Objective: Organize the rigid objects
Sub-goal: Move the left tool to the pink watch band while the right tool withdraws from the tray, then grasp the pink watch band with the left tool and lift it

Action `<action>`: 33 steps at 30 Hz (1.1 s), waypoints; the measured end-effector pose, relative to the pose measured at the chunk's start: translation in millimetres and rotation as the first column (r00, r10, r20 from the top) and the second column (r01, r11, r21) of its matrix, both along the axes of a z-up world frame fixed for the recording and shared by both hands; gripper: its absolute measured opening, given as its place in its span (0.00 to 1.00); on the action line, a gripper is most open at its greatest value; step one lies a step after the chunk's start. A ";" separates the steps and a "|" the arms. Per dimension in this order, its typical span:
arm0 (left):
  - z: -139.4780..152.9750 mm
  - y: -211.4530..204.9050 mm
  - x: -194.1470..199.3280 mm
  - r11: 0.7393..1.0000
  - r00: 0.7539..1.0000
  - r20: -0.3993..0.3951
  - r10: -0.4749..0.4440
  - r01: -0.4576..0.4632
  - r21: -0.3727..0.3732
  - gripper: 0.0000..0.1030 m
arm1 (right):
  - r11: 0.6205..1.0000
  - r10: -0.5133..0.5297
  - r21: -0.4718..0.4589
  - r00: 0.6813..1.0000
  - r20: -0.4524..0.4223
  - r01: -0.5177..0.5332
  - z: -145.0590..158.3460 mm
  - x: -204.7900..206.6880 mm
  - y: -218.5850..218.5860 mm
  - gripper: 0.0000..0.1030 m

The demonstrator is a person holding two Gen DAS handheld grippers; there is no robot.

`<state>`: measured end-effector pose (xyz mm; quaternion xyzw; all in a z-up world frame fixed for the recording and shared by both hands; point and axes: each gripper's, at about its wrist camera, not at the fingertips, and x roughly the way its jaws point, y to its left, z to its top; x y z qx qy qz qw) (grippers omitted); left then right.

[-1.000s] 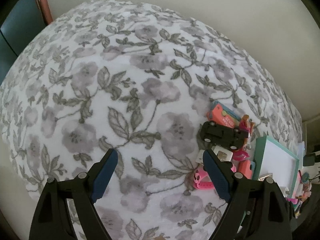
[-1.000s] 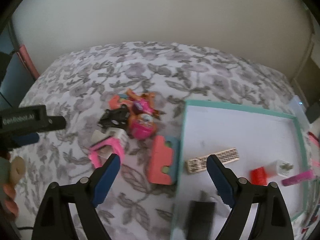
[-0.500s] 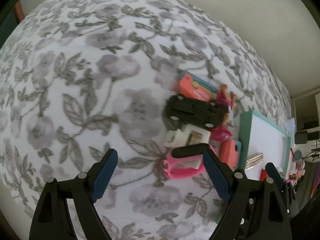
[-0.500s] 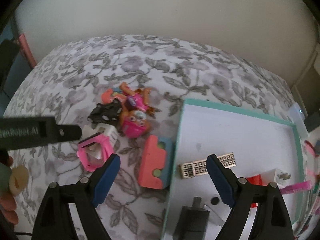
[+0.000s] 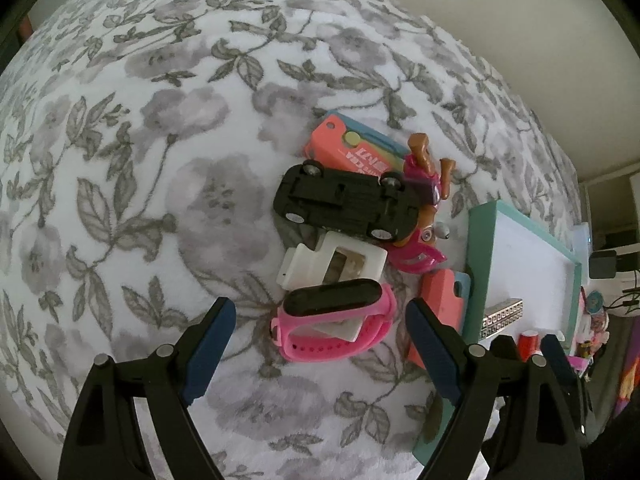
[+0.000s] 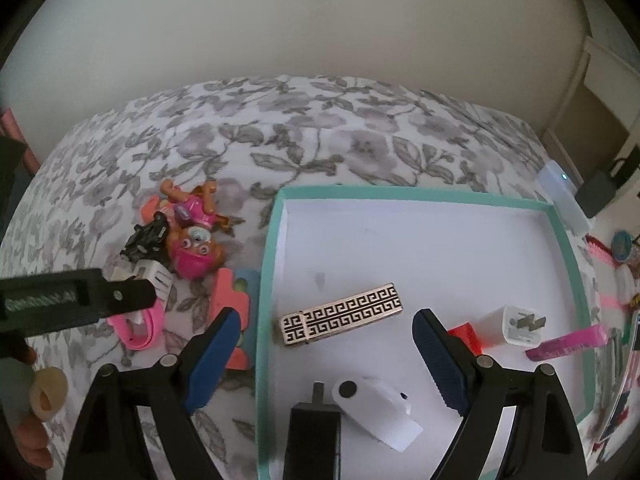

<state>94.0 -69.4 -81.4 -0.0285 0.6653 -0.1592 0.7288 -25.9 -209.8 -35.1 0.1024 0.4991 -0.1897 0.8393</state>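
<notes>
A pile of toys lies on the floral blanket left of a teal-rimmed white tray (image 6: 424, 194) (image 5: 478, 248). My left gripper (image 5: 320, 320) hangs open just above the pink watch (image 5: 336, 322), nothing between its pads. Behind the watch lie a white plastic piece (image 5: 334, 262), an overturned black toy car (image 5: 344, 202), a coral case (image 5: 344, 148) and a pink doll figure (image 6: 196, 248). My right gripper (image 6: 326, 344) stands open over the tray, above a patterned bar (image 6: 342, 314). The tray also holds a white charger (image 6: 514, 326), a red block (image 6: 466, 336) and a white fob (image 6: 376, 408).
A second coral case (image 6: 232, 292) leans against the tray's left rim. A pink comb (image 6: 568, 344) lies at the tray's right edge, with small clutter beyond it. A person's fingers (image 6: 24, 416) hold the left tool at lower left. A wall runs behind the bed.
My left gripper has moved right and lower, so the toy pile went from its right edge to the pink watch between its fingers. The right gripper shifted slightly over the tray.
</notes>
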 end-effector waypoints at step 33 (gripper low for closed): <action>64.3 96.1 10.9 0.970 0.959 0.155 0.237 -0.224 -0.095 0.60 | 0.988 0.123 0.087 0.989 0.084 -0.130 12.3 21.1 42.8 0.87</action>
